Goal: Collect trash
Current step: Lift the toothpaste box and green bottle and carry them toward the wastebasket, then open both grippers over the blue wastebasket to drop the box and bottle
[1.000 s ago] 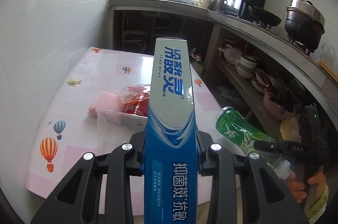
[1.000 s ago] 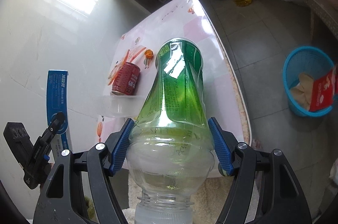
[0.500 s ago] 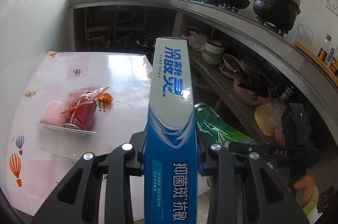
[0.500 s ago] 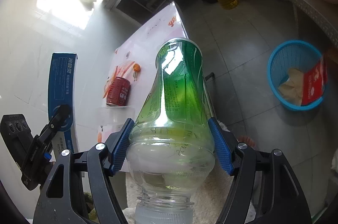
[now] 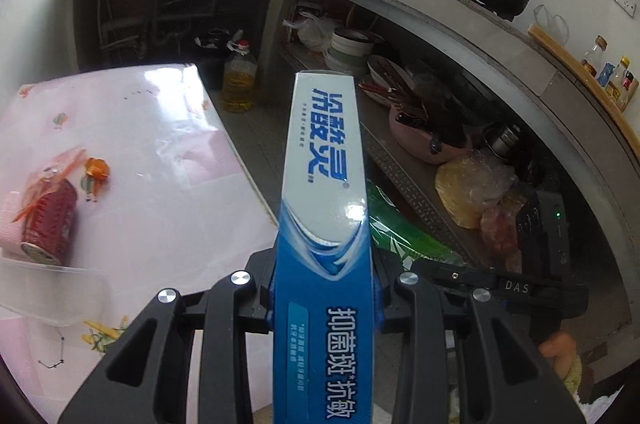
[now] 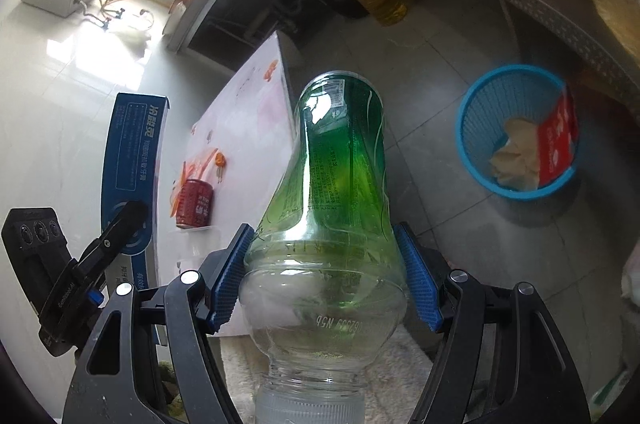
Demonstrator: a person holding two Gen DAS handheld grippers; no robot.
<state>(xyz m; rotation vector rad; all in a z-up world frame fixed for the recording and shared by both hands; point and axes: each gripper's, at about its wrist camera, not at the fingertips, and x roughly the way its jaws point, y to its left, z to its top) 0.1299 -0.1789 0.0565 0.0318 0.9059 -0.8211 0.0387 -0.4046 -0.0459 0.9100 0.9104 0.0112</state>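
Observation:
My left gripper (image 5: 324,288) is shut on a long blue-and-white toothpaste box (image 5: 324,192) that points forward over the table's right edge. My right gripper (image 6: 326,276) is shut on a green plastic bottle (image 6: 340,168), held base-forward above the floor. The bottle also shows in the left wrist view (image 5: 404,232), and the box in the right wrist view (image 6: 134,152). A blue trash basket (image 6: 476,160) stands on the floor to the right, with crumpled paper (image 6: 516,152) and a red carton (image 6: 556,144) inside. A red can (image 5: 50,220) lies on the pink table (image 5: 160,152).
A clear plastic container (image 5: 52,292) and an orange wrapper (image 5: 96,168) lie on the table by the can. A yellow oil jug (image 5: 239,80) stands on the floor under the counter. Shelves with bowls (image 5: 352,48) and a pink basin (image 5: 424,140) run along the right.
Both grippers have swung right, away from the table, with the box and bottle still held. The blue basket now sits nearer the middle of the right wrist view.

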